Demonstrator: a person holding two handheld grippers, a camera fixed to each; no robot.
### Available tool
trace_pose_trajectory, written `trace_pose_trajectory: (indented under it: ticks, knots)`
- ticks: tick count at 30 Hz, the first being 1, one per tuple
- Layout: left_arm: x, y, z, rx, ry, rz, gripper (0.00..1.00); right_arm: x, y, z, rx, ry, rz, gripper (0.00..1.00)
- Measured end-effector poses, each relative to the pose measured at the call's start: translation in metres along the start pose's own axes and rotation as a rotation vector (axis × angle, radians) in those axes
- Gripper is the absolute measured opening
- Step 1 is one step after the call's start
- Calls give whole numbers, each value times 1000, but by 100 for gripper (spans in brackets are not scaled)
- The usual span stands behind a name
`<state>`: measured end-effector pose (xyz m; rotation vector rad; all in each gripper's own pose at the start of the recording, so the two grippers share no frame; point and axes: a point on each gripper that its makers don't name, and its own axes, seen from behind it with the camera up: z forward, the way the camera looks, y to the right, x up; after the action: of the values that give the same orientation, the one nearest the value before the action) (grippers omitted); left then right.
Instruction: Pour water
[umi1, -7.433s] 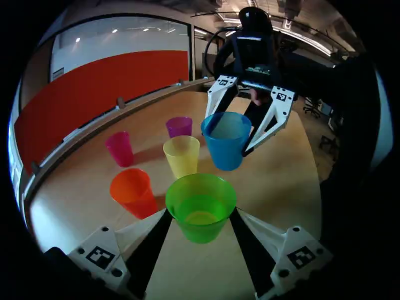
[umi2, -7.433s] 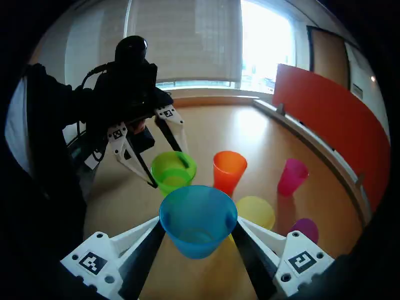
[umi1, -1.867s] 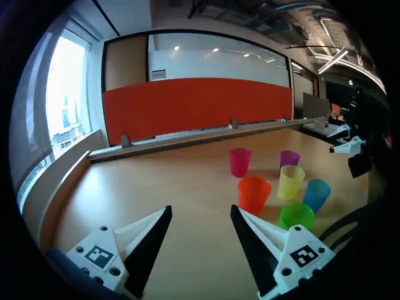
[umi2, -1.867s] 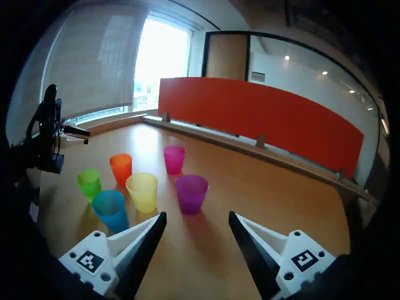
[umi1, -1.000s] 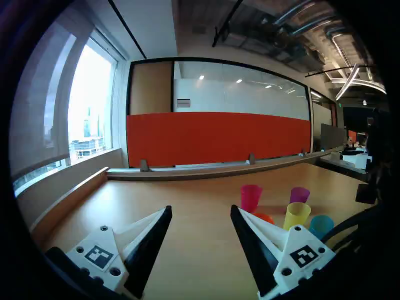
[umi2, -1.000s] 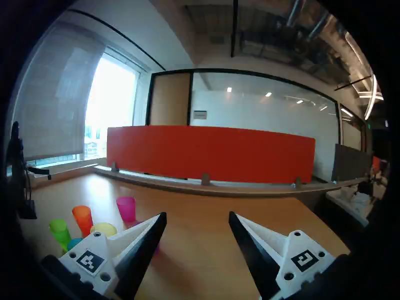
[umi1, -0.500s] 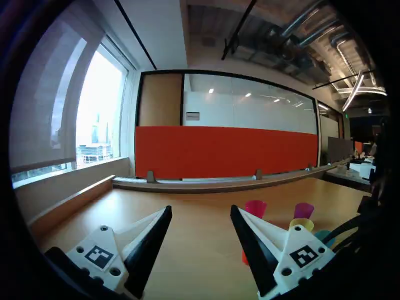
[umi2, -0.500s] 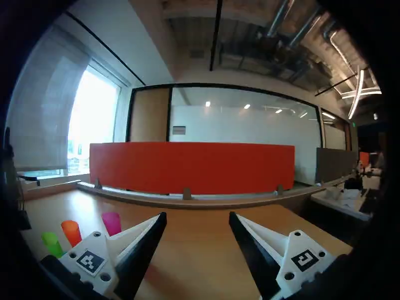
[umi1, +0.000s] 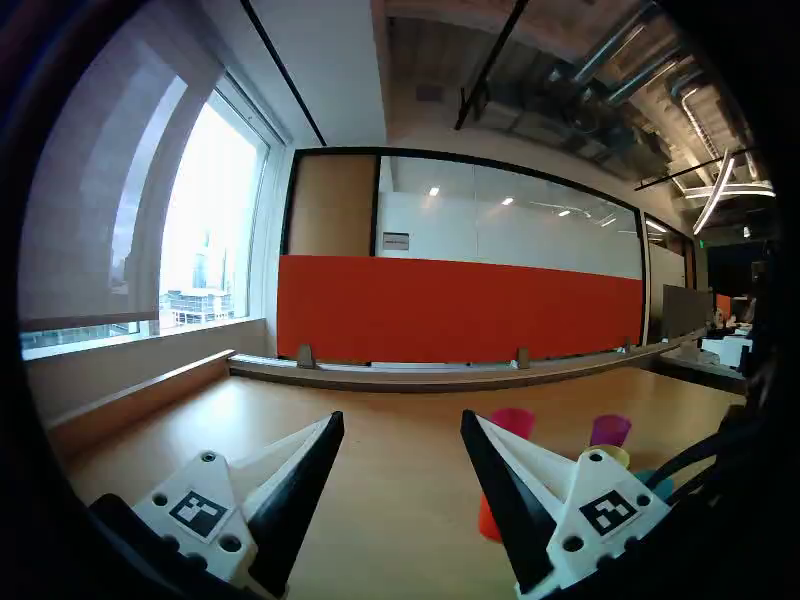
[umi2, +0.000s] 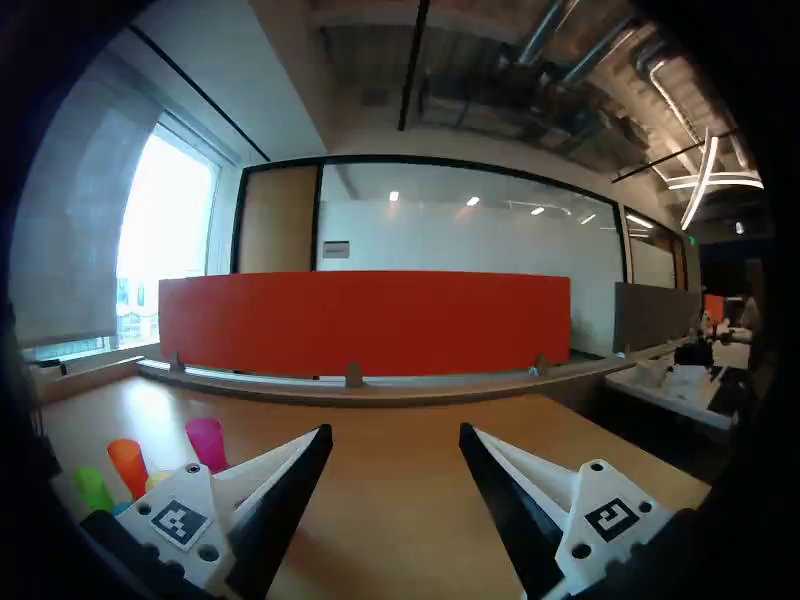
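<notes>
Stock on the wooden table (umi1: 240, 410), with places reckoned from the red partition (umi1: 460, 308)

Left gripper (umi1: 400, 415): jaws stood spread with nothing between them, and pointed level toward the red partition.

Cups in the left gripper view all sat on the near side of the red partition, below its right half:
- orange cup (umi1: 485, 520), mostly hidden behind the gripper's own finger (umi1: 540, 480)
- pink cup (umi1: 515, 420)
- purple cup (umi1: 609, 430)
- yellow cup (umi1: 612, 455), rim only
- blue cup (umi1: 655, 484), a sliver

Right gripper (umi2: 394, 428): jaws were likewise spread and empty, and faced the red partition.

Cups in the right gripper view sat before the partition's left end: green cup (umi2: 92, 488), then the orange cup and the pink cup. The water level could not be told in any cup.

Handling, by judgement: these looked like thin plastic tumblers, light, smooth and tapered. They would likely flex or slip under a hard pinch, and a filled one would slosh. One would best be taken across the mid-wall below the rim, fingers on opposite sides, with a moderate squeeze, and kept upright until over the receiving cup
</notes>
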<state>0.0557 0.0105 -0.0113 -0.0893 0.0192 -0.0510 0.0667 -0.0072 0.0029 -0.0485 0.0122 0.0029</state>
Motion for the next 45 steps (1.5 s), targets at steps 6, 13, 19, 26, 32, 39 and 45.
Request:
trace_pose_trajectory:
  ticks: [6,13,19,26,32,39,45]
  knots:
    - [-3,-4,-2,36,16,13,86,2,1,1,-3,7,19,99]
    - [-9,4,-2,45,25,47,86,7,2,1,-14,5,-7,98]
    - [-17,2,-2,67,30,63,86,9,3,0,-22,4,-15,98]
    - [-25,-3,-1,70,31,52,86,7,11,-1,-42,2,-4,99]
    - [-34,-4,1,71,34,40,86,11,11,-4,-38,18,-8,99]
    - [-43,-8,3,74,29,42,86,15,9,-5,-37,23,-21,98]
    - [-46,-10,3,81,23,43,86,17,5,-3,-27,23,-23,99]
